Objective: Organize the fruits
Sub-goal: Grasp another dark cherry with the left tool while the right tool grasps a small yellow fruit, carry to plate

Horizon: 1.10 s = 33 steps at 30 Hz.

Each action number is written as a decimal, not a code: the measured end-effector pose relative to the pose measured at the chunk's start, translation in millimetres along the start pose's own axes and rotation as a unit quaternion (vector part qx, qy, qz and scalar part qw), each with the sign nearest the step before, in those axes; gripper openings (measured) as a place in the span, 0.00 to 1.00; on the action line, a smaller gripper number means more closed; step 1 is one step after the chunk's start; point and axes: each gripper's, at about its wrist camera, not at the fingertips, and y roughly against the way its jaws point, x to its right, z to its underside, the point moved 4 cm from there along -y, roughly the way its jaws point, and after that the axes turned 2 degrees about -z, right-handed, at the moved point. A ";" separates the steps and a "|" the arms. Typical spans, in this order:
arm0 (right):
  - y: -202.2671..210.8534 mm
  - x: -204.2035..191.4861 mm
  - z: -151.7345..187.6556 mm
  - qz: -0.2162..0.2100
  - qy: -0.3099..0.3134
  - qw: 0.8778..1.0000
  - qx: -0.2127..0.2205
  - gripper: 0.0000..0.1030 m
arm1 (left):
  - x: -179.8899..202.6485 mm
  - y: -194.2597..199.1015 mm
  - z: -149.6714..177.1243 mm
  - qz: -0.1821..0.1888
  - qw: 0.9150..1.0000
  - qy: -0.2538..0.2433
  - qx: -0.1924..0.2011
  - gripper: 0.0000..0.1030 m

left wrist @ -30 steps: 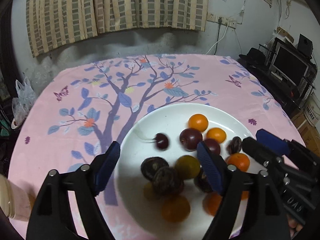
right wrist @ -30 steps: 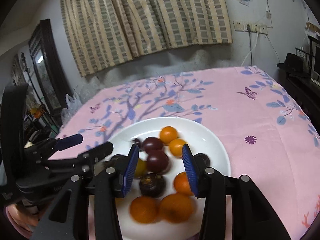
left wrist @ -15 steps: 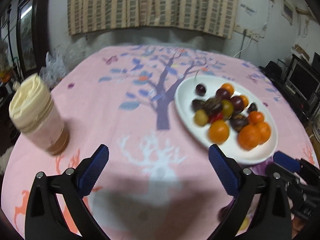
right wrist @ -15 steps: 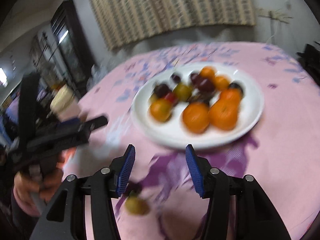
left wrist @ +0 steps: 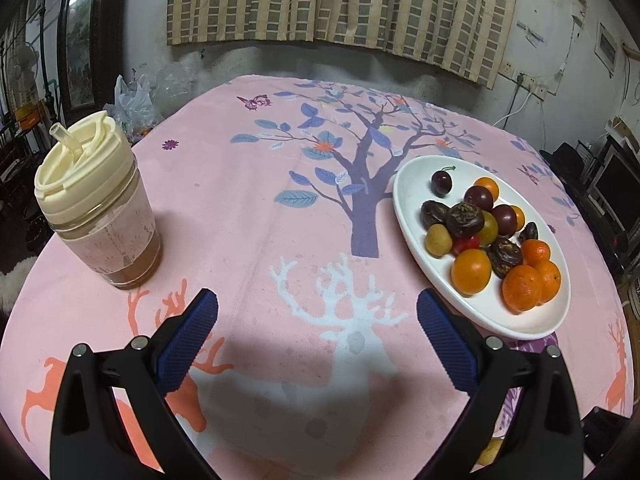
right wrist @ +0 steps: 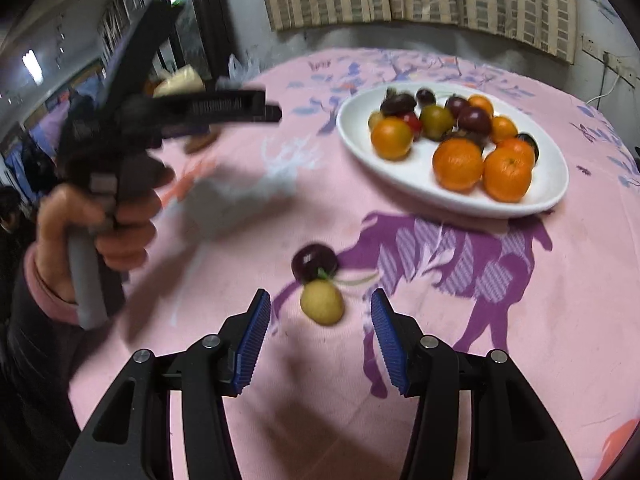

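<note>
Plate (right wrist: 552,196) white, oval, heaped with oranges (right wrist: 458,164), dark plums, small yellow-green fruits; sits toward table's right edge. Cherry (right wrist: 314,262) and yellow fruit (right wrist: 322,303) loose on pink cloth (left wrist: 280,208) near front edge, touching each other. Right gripper (right wrist: 320,320) tilted down just short of yellow fruit, jaws just widened, nothing between pads. Left gripper (left wrist: 318,316) spread wide, empty, over cloth; left hand (right wrist: 100,220) wraps its handle.

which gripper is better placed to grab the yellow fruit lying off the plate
Right. The right gripper is open with the yellow fruit just ahead of its fingers, a dark cherry touching it. The left gripper is open over bare tablecloth, nearer the cup.
</note>
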 end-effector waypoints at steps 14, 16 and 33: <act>-17.4 -8.5 3.3 0.011 0.021 1.000 -0.015 0.35 | 2.3 2.2 2.0 0.001 1.000 0.011 -0.010 0.95; -19.7 -7.8 3.3 0.015 0.021 1.000 -0.018 0.33 | 2.6 1.9 2.0 -0.003 1.000 0.010 -0.009 0.95; -4.0 7.3 -2.7 -0.003 -0.008 1.000 0.011 0.25 | 5.7 -6.4 5.3 -0.033 0.999 -0.012 -0.007 0.95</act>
